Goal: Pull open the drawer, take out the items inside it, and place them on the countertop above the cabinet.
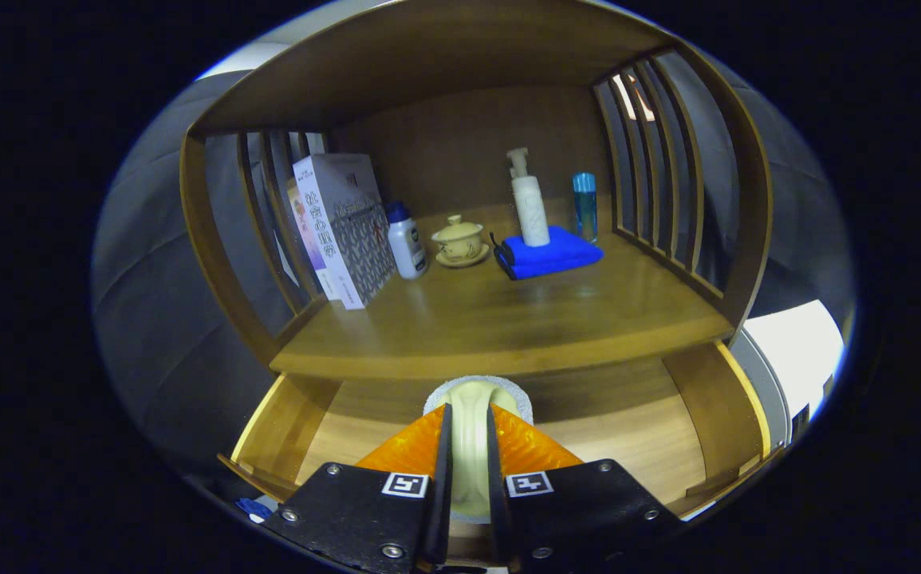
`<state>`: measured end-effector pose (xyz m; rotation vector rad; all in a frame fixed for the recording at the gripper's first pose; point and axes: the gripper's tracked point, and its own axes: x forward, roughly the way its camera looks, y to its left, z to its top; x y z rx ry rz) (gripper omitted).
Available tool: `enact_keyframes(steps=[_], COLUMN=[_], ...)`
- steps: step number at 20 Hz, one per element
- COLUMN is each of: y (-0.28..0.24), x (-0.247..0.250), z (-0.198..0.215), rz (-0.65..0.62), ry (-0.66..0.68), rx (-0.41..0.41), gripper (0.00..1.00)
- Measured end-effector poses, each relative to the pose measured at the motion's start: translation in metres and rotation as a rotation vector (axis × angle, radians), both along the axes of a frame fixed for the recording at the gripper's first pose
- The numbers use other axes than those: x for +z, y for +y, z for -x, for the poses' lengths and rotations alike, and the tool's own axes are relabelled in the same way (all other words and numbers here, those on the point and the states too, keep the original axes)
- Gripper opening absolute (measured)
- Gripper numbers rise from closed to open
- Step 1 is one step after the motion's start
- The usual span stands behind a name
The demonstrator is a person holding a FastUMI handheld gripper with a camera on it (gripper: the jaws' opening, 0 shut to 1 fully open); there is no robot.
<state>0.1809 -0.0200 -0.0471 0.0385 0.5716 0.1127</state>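
Gripper (470, 430) was clamped on a pale cream item (472, 446), both fingers (444, 446) pressing its sides. The item looked like a handled tool with a grey-rimmed rounded head. Couldn't tell exactly what it was. Its long axis ran straight along the fingers, head end pointing forward toward the cabinet, the rest running back between the fingers toward the camera. The head stuck out just past the fingertips.

The held item sat over the open drawer (651, 446), which was pulled out below the countertop (508, 319). The item's head was near the countertop's front edge, slightly below it. The visible part of the drawer floor either side of the fingers was bare wood.

On the countertop, all well beyond the fingers:
- boxes (344, 227) standing upright against the left slatted side
- small white bottle with blue cap (407, 239) just right of the boxes
- lidded tea cup on saucer (458, 239) beside that bottle
- folded blue cloth (549, 253) right of the cup
- white pump bottle (529, 203) standing upright on the cloth
- clear blue bottle (584, 206) upright, just behind the cloth's right end, near the right slats

The shelf above formed a roof over the countertop, with slatted wood panels on both sides.
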Motion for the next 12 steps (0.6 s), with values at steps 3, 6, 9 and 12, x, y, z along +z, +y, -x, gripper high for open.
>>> enact_keyframes(steps=[3,6,9,12], y=[0.001,-0.001,-0.004,-0.007], x=[0.013,0.021,0.030,0.038], z=[-0.012,-0.026,-0.045,-0.069], rz=[0.001,-0.003,-0.010,-0.021], ry=[-0.022,-0.045,-0.066,-0.094], rx=[-0.005,-0.019,-0.040,-0.066], gripper=[0.21,0.21,0.21,0.22])
